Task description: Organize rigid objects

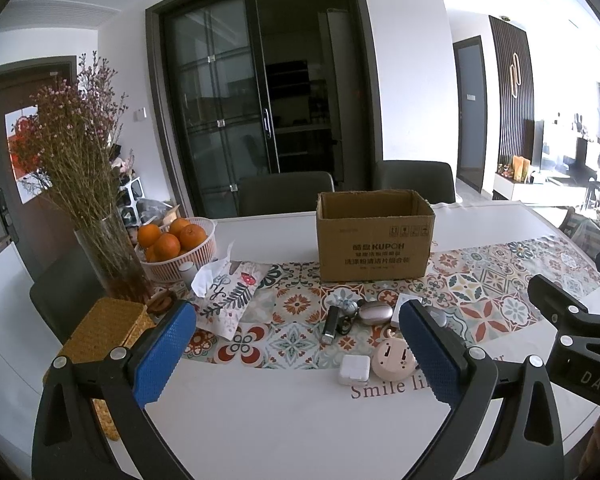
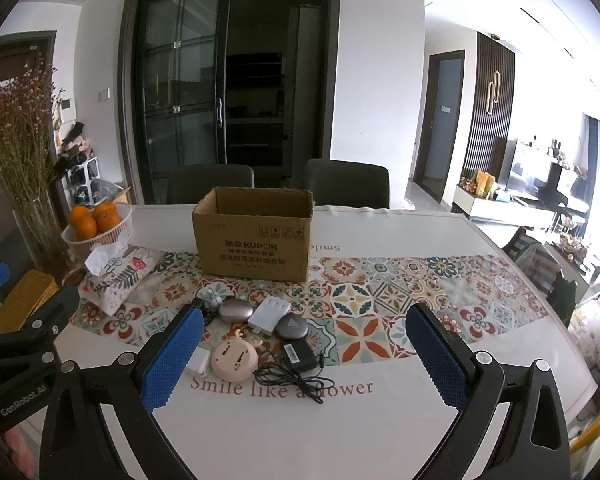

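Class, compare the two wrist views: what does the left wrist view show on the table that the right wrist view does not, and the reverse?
Only the left wrist view: the small black rectangular stick.
Only the right wrist view: the black power adapter with its coiled cable and the dark grey oval case.
Both: the open brown cardboard box, the round beige gadget, and the white basket of oranges.

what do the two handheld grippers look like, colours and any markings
Both look alike: the left gripper and right gripper have black plastic linkage arms with silver round pivot bolts, and two blue fingers with a knobbly textured face. White lettering shows on the black bodies: "GenRobot.AI" on the left one, "DAS" on the right. No cables or sleeves visible.
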{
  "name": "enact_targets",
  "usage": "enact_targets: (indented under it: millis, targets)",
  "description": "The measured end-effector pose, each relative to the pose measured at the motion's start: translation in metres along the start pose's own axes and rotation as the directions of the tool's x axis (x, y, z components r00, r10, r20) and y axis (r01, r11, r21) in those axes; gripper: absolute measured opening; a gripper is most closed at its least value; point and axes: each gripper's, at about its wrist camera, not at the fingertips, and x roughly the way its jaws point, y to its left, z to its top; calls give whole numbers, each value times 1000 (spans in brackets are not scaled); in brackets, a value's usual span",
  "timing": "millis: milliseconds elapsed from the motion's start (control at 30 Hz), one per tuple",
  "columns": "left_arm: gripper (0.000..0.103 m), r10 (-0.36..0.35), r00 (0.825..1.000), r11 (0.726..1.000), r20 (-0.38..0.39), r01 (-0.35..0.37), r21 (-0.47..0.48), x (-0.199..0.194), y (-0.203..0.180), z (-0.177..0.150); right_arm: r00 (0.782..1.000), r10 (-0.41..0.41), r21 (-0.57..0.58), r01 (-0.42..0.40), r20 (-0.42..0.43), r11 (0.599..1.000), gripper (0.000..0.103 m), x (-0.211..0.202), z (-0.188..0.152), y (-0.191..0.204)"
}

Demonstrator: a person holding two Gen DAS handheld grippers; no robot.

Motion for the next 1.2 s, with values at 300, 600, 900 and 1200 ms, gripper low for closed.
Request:
enact_targets:
  millis: [300, 600, 900, 1200]
  targets:
    - [103, 2, 1000, 1000, 1, -2, 1, 0, 0, 0, 1000, -1, -2, 1, 0, 1000, 102, 0, 0, 0]
    - [103, 1, 1000, 1000, 1, -1, 0, 0, 0, 0, 1000, -2, -2, 2, 0, 1000, 102, 0, 0, 0]
    - [103, 1, 1000, 1000, 0, -1, 0, 3, 1, 2, 1000, 1, -4, -1, -3, 1000, 102, 3, 1, 1]
    - [103, 1, 1000, 1000, 0, -1, 0, 5, 1, 3, 1000, 2, -5, -2, -7, 1000, 102, 3, 0, 2]
